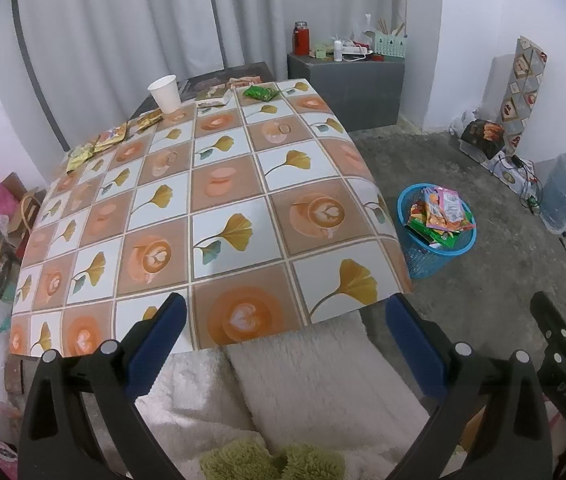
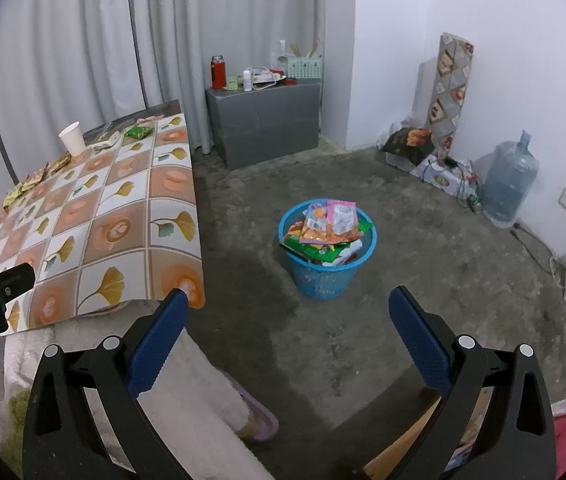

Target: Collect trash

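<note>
Because both the left gripper (image 1: 287, 312) and the right gripper (image 2: 287, 308) are held wide apart and empty, nothing is carried. Wrappers (image 1: 115, 136) and a cup (image 1: 166, 93) lie at the table's (image 1: 243, 184) far edge; the cup can be knocked over by a long reach, and wrappers can be spilled from the heaped basket (image 2: 325, 276).

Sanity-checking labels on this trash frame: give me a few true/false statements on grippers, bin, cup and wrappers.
1. Both grippers, left gripper and right gripper, are open and empty. True.
2. The blue basket stands on the table. False: it stands on the floor beside the table.
3. The basket already holds wrappers. True.
4. The white paper cup lies tipped over. False: it stands upright.
5. The green packet is in the basket. False: it lies on the table's far edge.
</note>
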The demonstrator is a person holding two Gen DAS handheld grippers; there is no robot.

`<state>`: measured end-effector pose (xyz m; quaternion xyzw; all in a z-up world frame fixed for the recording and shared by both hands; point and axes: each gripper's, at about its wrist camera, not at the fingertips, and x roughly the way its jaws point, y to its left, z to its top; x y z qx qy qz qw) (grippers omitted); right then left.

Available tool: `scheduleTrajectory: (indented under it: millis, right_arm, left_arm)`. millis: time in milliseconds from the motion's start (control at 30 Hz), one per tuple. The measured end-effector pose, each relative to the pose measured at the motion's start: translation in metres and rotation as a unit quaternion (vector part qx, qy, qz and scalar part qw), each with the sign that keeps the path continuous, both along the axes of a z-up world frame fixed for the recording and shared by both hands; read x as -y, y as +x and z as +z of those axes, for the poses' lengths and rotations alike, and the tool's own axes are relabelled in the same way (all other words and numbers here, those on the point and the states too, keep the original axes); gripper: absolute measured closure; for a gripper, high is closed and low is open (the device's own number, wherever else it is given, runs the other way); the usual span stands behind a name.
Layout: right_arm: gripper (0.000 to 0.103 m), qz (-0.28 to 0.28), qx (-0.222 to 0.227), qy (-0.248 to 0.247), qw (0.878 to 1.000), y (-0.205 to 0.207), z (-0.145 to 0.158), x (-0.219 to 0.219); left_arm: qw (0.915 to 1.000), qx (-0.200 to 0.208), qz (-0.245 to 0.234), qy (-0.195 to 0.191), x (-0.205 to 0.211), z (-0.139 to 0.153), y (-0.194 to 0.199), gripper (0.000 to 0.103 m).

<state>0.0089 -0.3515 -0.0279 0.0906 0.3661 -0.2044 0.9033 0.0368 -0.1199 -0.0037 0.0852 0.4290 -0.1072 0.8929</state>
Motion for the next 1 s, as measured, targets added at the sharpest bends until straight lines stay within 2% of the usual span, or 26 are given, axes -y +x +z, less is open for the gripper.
scheduleTrajectory:
  millis: [267, 467, 800, 1000]
  right_arm:
    - [0.007, -0.003, 0.012, 0.003, 1.000, -0.008, 0.002, 0.004]
    - [0.007, -0.009, 0.022, -0.004, 1.000, -0.009, 0.005, 0.006]
    - [0.007, 0.003, 0.004, -0.015, 1.000, 0.017, 0.007, -0.016]
    - [0.007, 0.010, -0.010, -0.025, 1.000, 0.034, 0.011, -0.027]
  left_arm:
    - [0.9999, -0.007, 0.005, -0.006, 0.000, 0.002, -0.005, 0.006]
    - [0.9997, 0.005, 0.012, -0.019, -0.003, 0.004, -0.009, 0.006]
    - [0.9985, 0.000, 0.033, -0.044, -0.034, -0.005, 0.010, 0.006]
    - [0.9974, -0.014, 0.026, -0.065, -0.036, -0.010, 0.027, 0.006]
